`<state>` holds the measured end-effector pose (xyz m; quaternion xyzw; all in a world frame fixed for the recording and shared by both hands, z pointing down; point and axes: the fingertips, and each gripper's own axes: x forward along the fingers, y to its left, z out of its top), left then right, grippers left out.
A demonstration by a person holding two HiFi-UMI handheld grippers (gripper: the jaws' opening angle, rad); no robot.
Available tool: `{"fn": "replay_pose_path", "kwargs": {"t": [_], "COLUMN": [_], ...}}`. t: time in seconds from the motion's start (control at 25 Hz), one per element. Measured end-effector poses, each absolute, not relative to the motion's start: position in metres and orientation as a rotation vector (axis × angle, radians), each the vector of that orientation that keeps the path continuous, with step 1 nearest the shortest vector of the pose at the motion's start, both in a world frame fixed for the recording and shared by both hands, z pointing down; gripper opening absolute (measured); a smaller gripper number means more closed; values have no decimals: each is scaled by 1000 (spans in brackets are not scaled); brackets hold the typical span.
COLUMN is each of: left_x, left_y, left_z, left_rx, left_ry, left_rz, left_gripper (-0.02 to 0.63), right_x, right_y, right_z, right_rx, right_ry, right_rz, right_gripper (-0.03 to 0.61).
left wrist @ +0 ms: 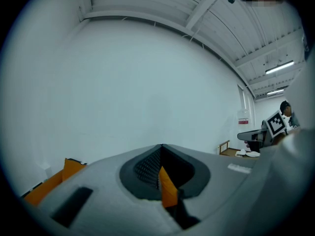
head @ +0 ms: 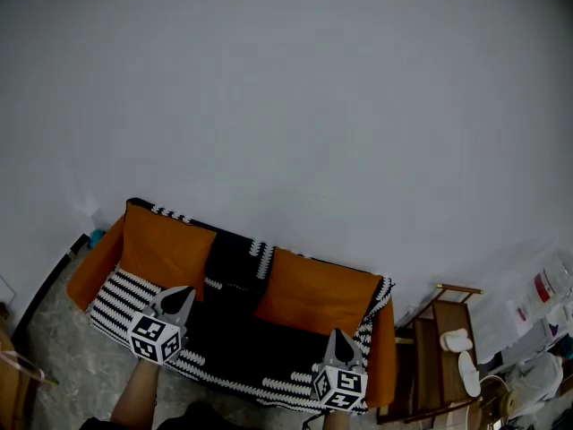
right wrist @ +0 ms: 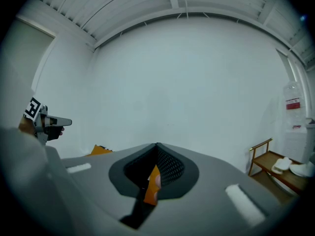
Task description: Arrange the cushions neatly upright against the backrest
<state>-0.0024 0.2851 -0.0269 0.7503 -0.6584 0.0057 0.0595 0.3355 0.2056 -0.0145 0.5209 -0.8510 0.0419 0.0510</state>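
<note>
Head view, looking down: one sofa [head: 235, 334] with a black-and-white woven cover and orange arms stands against a plain white wall. Two orange cushions sit on it, both upright against the backrest. The left cushion [head: 166, 249] is at the sofa's left end and the right cushion [head: 313, 294] is towards the right end, with a dark strip of backrest between them. Each is a plain, smooth rectangle without pattern. Two grippers hang over the seat in front of the cushions and touch neither: the left gripper [head: 182, 291] and the right gripper [head: 337, 337]. Each carries one cube of black-and-white square markers. One wooden stand [head: 445, 325] beside the sofa's right arm holds white items. Papers [head: 546, 287] at the far right bear a red mark, with print too small to read.

Left gripper view: the jaws meet tip to tip and grip nothing. A sliver of orange shows through the slit behind the tips. An orange sofa corner is at lower left and the right gripper at the right edge. Two strip lights [left wrist: 279, 68] hang from the ceiling. One red-and-white wall sign [left wrist: 242, 115] is unreadable.

Right gripper view: these jaws are likewise closed and empty, with the same orange sliver. The left gripper is at the left edge and the wooden stand at the right. The wall sign is again illegible.
</note>
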Motion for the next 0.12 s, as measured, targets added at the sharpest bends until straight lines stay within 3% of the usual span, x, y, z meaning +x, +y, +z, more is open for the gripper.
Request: {"fn": "replay_pose_path", "kwargs": {"t": [0.12], "left_x": [-7], "left_y": [280], "left_z": [-27], "left_rx": [2271], "left_ry": [-1993], "left_rz": [14], "left_gripper": [0], "right_x": [333], "right_y": [198], "right_z": [-15], "right_rx": [1595], "right_ry": [-2584], "right_rz": [131], "right_gripper": [12]}}
